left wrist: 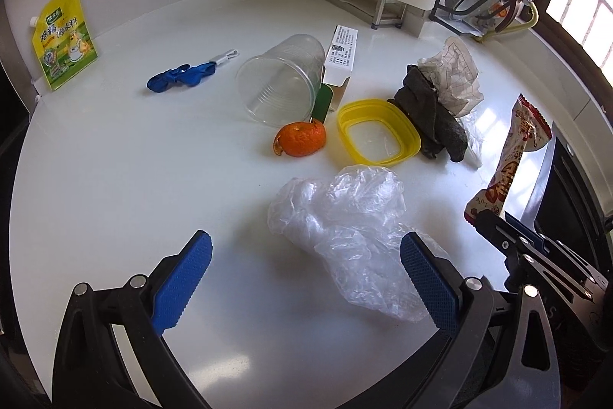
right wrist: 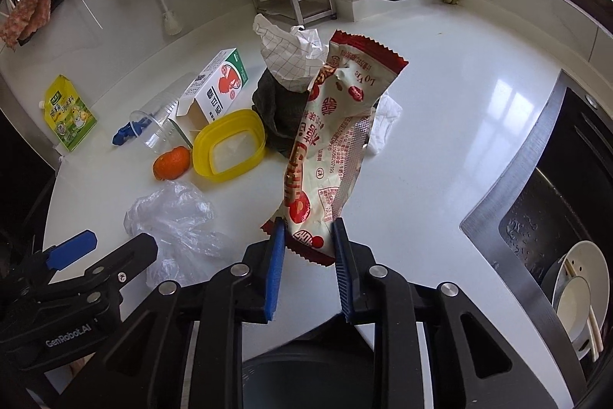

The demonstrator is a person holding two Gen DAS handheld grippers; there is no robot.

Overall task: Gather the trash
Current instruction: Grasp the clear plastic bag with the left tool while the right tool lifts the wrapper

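Right hand-held gripper [right wrist: 308,248] pinched red-and-white foil snack wrapper [right wrist: 329,148] by its end: light, limp. Left hand-held gripper [left wrist: 306,278] spread beside crumpled clear plastic bag [left wrist: 345,217], flimsy, slippery.

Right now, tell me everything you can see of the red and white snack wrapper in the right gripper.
The red and white snack wrapper is a long, crinkled plastic-film sleeve, cream in the middle with red serrated end seals, red round prints and Chinese lettering. It looks flat and empty. The right gripper is shut on its lower end, and it stands nearly upright, lifted above the white countertop. Its upper end is creased and leans slightly. Only the blue finger pads touch it.
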